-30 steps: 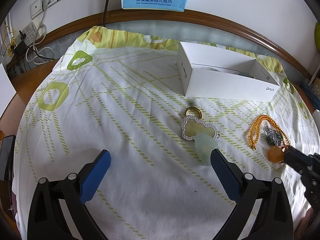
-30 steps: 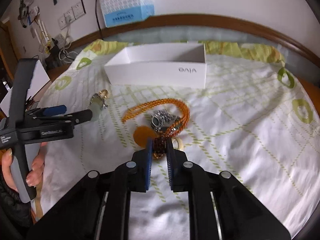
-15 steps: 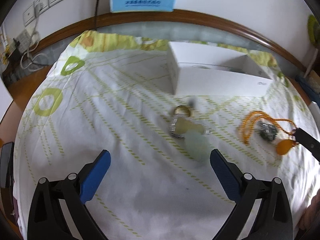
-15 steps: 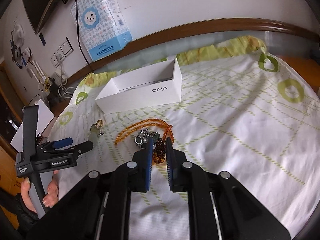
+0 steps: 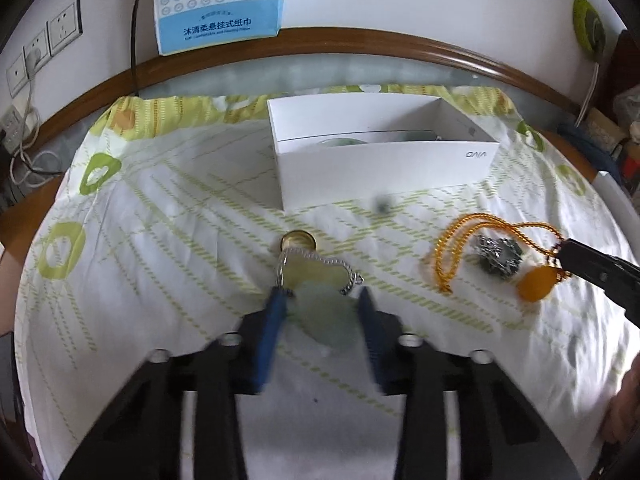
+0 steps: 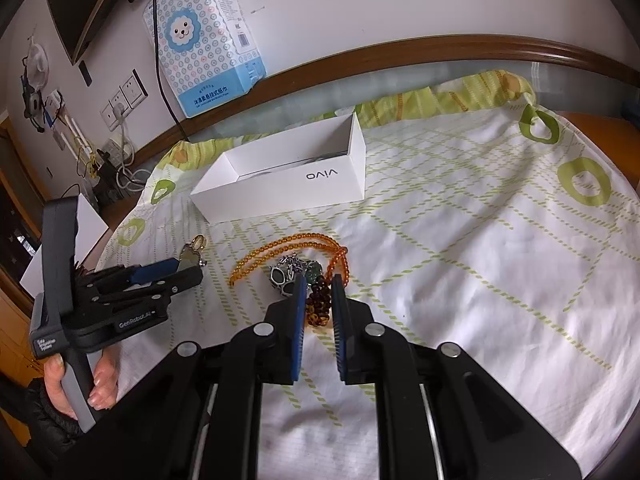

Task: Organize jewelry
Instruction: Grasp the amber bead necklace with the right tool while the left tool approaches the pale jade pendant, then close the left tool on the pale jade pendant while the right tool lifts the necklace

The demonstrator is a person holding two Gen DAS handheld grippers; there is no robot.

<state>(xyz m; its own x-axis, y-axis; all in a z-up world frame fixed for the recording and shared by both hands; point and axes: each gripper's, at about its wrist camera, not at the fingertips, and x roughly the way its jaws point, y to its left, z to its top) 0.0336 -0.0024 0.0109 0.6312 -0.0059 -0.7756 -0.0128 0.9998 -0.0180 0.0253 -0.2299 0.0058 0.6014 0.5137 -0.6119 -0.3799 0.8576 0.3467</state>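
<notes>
A pale green pendant (image 5: 324,316) lies on the cloth between the blurred blue fingers of my left gripper (image 5: 320,297), which has closed on it. Just beyond it sit a silver cloud-shaped locket (image 5: 316,270) and a gold ring (image 5: 298,240). My right gripper (image 6: 318,280) is shut on dark amber beads (image 6: 318,300) at the end of an orange bead necklace (image 6: 280,248). An amber disc (image 5: 536,284) hangs below the right gripper (image 5: 568,250). A silver-green charm (image 6: 292,274) lies inside the necklace loop. The open white box (image 5: 384,172) stands behind.
The green-patterned tablecloth (image 6: 480,240) covers a round table with a wooden rim (image 5: 360,46). A blue tissue pack (image 6: 204,36) hangs on the wall beside sockets and cables (image 6: 120,148). A hand (image 6: 80,384) holds the left gripper (image 6: 180,270).
My left gripper moved forward and went from wide open to closed around the pale green pendant. The right gripper rose with the beads, lifting part of the necklace off the cloth.
</notes>
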